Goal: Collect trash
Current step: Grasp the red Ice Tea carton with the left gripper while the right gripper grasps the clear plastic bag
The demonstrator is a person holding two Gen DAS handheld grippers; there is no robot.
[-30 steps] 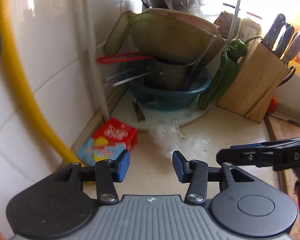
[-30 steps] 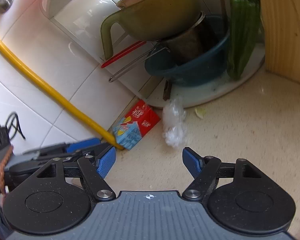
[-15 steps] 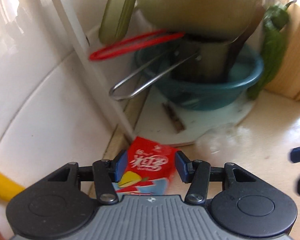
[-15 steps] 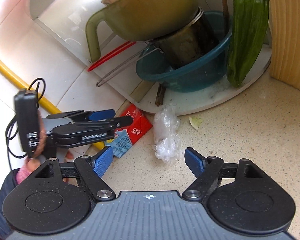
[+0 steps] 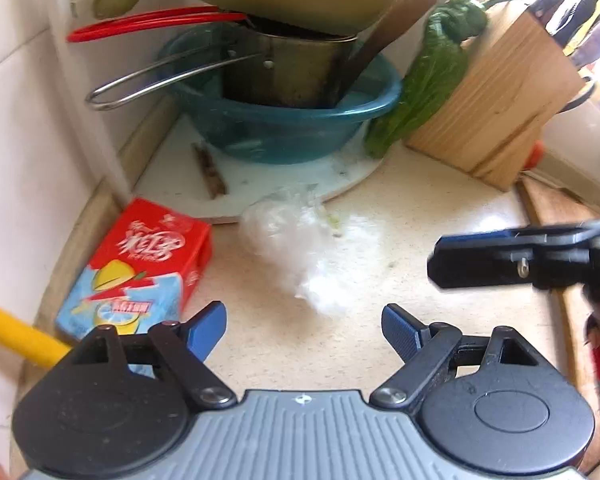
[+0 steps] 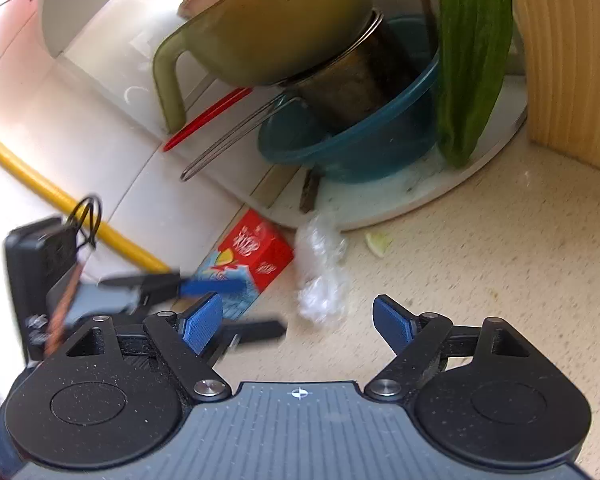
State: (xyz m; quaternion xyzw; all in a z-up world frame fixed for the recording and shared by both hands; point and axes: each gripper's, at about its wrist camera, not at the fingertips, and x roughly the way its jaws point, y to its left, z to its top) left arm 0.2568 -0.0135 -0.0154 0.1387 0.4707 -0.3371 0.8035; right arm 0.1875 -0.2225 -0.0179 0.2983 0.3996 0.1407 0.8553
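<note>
A red and blue drink carton (image 5: 140, 268) lies on the counter against the tiled wall, also in the right wrist view (image 6: 248, 260). A crumpled clear plastic wrap (image 5: 300, 248) lies beside it, also in the right wrist view (image 6: 320, 272). My left gripper (image 5: 302, 332) is open and empty, just short of the wrap, with the carton ahead of its left finger. My right gripper (image 6: 298, 322) is open and empty, with the wrap just ahead between its fingers. A small pale scrap (image 6: 378, 242) lies right of the wrap.
A teal basin (image 5: 284, 120) holding a metal pot and a green jug stands on a white board (image 5: 180, 176) at the back. A green pepper (image 5: 424, 88) leans on a wooden knife block (image 5: 496, 96). A yellow hose (image 6: 60, 196) runs along the wall.
My left gripper has pulled back from the carton, opened wider and now faces the wrap. My right gripper has come slightly closer to the wrap.
</note>
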